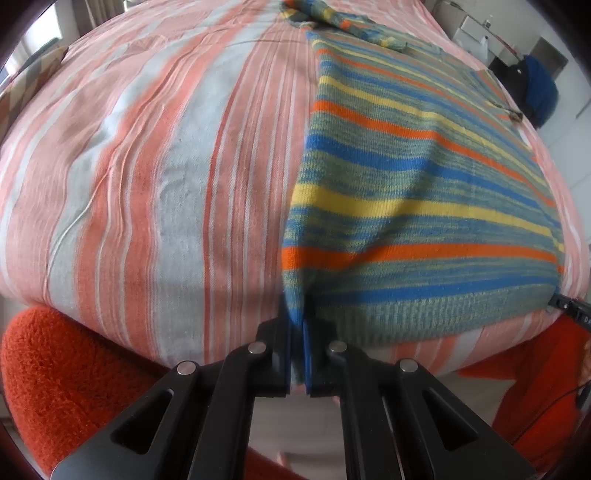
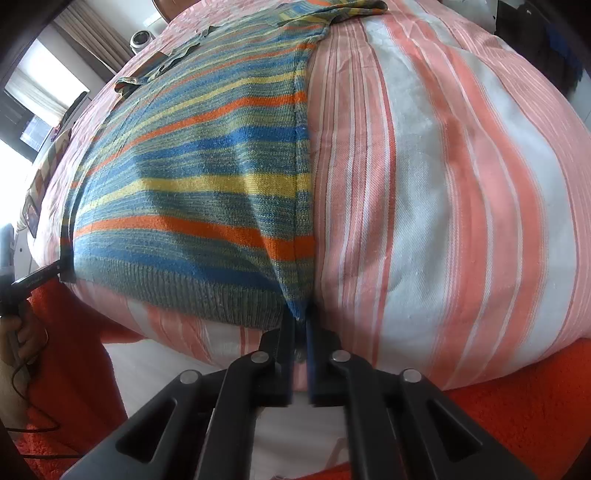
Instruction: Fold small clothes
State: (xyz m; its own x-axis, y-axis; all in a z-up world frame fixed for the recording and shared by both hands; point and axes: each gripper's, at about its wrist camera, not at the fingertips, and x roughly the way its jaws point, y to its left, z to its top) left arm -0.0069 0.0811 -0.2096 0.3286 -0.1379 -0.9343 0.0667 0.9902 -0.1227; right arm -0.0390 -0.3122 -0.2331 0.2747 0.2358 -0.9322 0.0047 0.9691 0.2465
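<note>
A small knit sweater (image 1: 424,184) with blue, yellow, orange and green stripes lies flat on a pink-and-white striped bedsheet (image 1: 166,166). My left gripper (image 1: 297,332) is shut on the sweater's near left hem corner at the bed's near edge. In the right wrist view the same sweater (image 2: 203,177) lies to the left, and my right gripper (image 2: 301,325) is shut on its near right hem corner. A sleeve (image 1: 343,22) is folded across the far end. The other gripper's tip (image 2: 37,278) shows at the left hem corner.
The striped bedsheet (image 2: 443,184) fills most of both views. An orange fleece sleeve (image 1: 55,369) shows below the bed edge. A dark blue garment (image 1: 539,92) on furniture stands far right. A window (image 2: 33,96) and a patterned cushion (image 2: 51,162) lie left.
</note>
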